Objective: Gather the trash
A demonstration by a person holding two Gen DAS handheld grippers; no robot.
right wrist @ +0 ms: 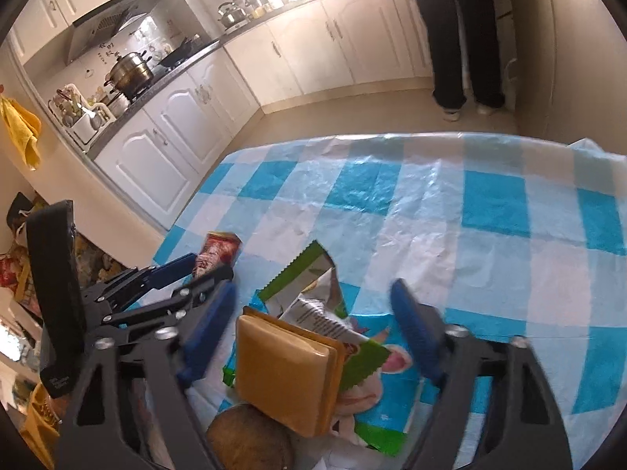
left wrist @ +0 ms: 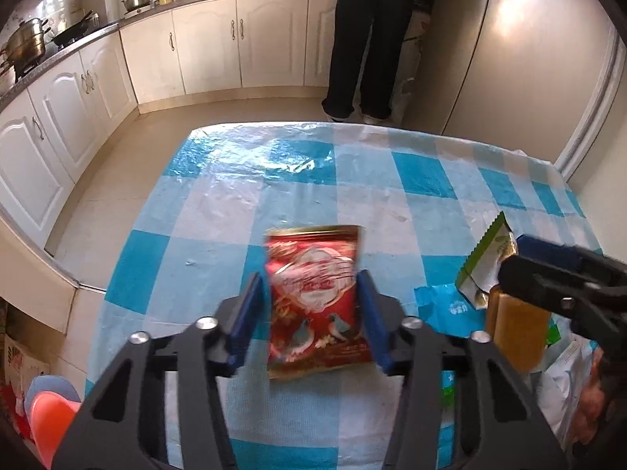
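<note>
Left tool [left wrist: 311,315] pinches a red snack packet [left wrist: 315,301] by both side edges over the checked bench [left wrist: 243,211]; the slick foil could slide free. Right tool [right wrist: 313,337], jaws apart, straddles a tan block [right wrist: 288,376] and a green-and-white wrapper [right wrist: 303,278] without touching them; closing may catch only the block
</note>
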